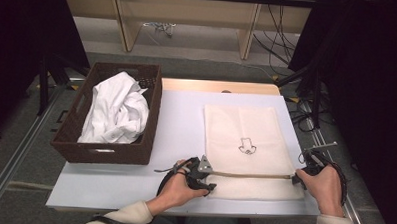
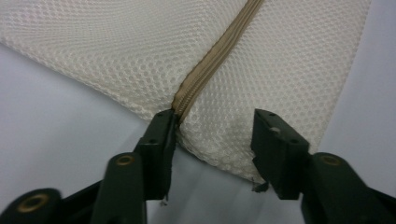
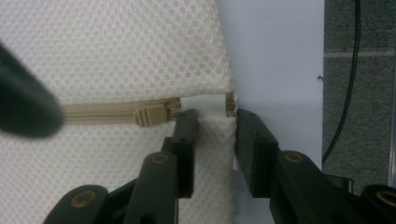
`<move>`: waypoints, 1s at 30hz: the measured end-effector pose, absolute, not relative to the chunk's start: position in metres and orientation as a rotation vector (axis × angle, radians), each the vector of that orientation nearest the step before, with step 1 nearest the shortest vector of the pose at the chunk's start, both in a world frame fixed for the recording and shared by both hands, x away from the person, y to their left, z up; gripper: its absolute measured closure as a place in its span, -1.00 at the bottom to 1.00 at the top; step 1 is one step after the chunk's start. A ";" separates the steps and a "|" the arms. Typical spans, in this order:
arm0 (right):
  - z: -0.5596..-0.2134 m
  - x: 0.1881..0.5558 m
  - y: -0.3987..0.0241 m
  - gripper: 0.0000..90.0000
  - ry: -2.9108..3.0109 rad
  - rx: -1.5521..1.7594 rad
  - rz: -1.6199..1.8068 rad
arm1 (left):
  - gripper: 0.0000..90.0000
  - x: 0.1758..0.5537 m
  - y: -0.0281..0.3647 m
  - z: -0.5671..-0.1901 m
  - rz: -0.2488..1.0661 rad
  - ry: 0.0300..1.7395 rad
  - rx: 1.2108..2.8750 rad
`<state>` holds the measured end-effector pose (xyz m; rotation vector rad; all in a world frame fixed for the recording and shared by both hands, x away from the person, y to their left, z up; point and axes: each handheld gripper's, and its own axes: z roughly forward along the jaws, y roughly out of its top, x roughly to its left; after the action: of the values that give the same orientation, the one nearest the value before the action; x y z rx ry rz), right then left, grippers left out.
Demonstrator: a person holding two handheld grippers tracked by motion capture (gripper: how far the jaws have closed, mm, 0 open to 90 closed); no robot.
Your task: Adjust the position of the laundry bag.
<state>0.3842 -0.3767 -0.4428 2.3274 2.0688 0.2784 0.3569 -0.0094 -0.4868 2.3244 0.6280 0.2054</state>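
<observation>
Tongs [image 3: 212, 119] pinching mesh bag [image 1: 246, 128] edge

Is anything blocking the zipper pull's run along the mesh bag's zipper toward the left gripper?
Nothing visible does. The zipper pull sits near the right gripper, which pinches the mesh bag at that edge. The zipper lies flat and bare across to the left gripper, whose jaws straddle the bag's corner.

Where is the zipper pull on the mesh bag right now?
In the right gripper view the zipper pull sits at the right end of the mesh bag, just beside the right gripper.
</observation>
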 end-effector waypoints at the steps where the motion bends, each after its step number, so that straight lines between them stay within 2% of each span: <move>1: -0.442 0.385 -0.376 0.67 2.077 2.313 0.263 | 0.25 0.358 -0.009 -0.486 0.205 0.605 2.335; 2: -0.442 0.385 -0.376 0.67 2.077 2.313 0.263 | 0.33 0.358 -0.009 -0.486 0.205 0.605 2.335; 3: -0.443 0.385 -0.374 0.76 2.071 2.306 0.254 | 0.39 0.359 -0.010 -0.486 0.209 0.622 2.320; 4: -0.443 0.385 -0.374 0.76 2.071 2.306 0.254 | 0.39 0.359 -0.010 -0.486 0.191 0.640 2.325; 5: -0.445 0.385 -0.378 0.81 2.130 2.238 0.271 | 0.50 0.360 -0.011 -0.485 0.194 0.651 2.330; 7: -0.444 0.385 -0.377 0.83 2.140 2.241 0.275 | 0.69 0.362 -0.010 -0.485 0.197 0.626 2.333; 8: -0.445 0.385 -0.378 0.84 2.162 2.206 0.275 | 0.75 0.362 -0.012 -0.486 0.187 0.653 2.305; 10: -0.445 0.384 -0.373 0.85 2.095 2.274 0.263 | 0.84 0.363 -0.009 -0.484 0.173 0.630 2.354; 19: -0.442 0.384 -0.377 0.88 2.154 2.235 0.302 | 0.90 0.368 -0.003 -0.481 0.119 0.663 2.332; 29: -0.437 0.384 -0.364 0.88 2.126 2.284 0.321 | 0.90 0.370 0.011 -0.470 0.127 0.691 2.322; 30: -0.440 0.384 -0.370 0.88 2.207 2.152 0.355 | 0.90 0.371 0.012 -0.470 0.129 0.687 2.319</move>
<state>0.3844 -0.3695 -0.4395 2.1518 2.2070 0.3549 0.3707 0.0118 -0.4696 2.3190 0.6873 0.1288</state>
